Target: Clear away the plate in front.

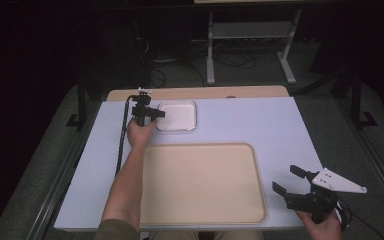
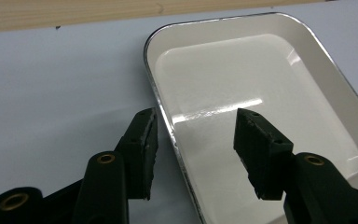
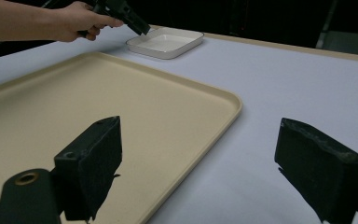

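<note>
You've got a beige tray [image 1: 202,200] on the white tabletop [image 1: 260,122], near edge; metal stand [image 1: 250,31] & cables on floor behind.

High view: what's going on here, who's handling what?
A person works at a white table with a hand-held gripper in each hand. The left hand-held gripper straddles the near-left rim of a small white enamel dish: one jaw is outside the rim, the other over the dish's inside, and the pads do not yet press on it. The right hand-held gripper hangs open beside the big beige tray, which has nothing on it.
</note>
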Motion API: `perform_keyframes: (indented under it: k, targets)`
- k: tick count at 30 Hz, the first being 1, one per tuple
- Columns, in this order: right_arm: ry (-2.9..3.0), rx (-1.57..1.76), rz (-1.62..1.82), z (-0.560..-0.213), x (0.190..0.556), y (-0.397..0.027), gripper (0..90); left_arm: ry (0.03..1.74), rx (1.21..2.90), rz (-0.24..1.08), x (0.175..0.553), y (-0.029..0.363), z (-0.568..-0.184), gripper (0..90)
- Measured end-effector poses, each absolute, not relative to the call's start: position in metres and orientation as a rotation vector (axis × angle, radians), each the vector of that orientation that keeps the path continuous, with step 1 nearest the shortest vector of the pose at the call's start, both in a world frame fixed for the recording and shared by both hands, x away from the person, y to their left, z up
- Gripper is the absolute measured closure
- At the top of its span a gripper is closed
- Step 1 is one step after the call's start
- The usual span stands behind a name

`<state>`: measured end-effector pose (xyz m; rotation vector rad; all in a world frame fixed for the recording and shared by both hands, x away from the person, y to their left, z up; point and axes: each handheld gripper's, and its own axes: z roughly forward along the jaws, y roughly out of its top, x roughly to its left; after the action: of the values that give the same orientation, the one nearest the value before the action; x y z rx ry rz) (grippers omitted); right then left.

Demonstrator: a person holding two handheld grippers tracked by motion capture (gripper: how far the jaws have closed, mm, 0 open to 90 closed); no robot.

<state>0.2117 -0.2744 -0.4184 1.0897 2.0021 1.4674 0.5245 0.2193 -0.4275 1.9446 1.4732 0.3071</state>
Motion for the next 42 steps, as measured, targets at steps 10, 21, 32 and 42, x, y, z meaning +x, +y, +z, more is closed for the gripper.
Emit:
perform_keyframes:
  k: [10, 21, 32, 42]
  targets:
    - [1.997, 1.099, 1.470, -0.419, 0.212, -0.275, 13.9, 1.573, 1.891, 0.221, 0.528, 0.225, -0.436, 61.3]
    - [1.999, 1.098, 1.473, -0.419, 0.212, -0.275, 14.4, 1.632, 1.911, 0.244, 0.528, 0.218, -0.438, 79.4]
    - [2.000, 1.091, 1.475, -0.418, 0.212, -0.275, 14.5, 1.729, 1.786, 0.140, 0.528, 0.223, -0.439, 86.5]
    - [1.999, 1.089, 1.480, -0.418, 0.211, -0.276, 14.5, 1.751, 1.702, 0.105, 0.524, 0.226, -0.442, 88.4]
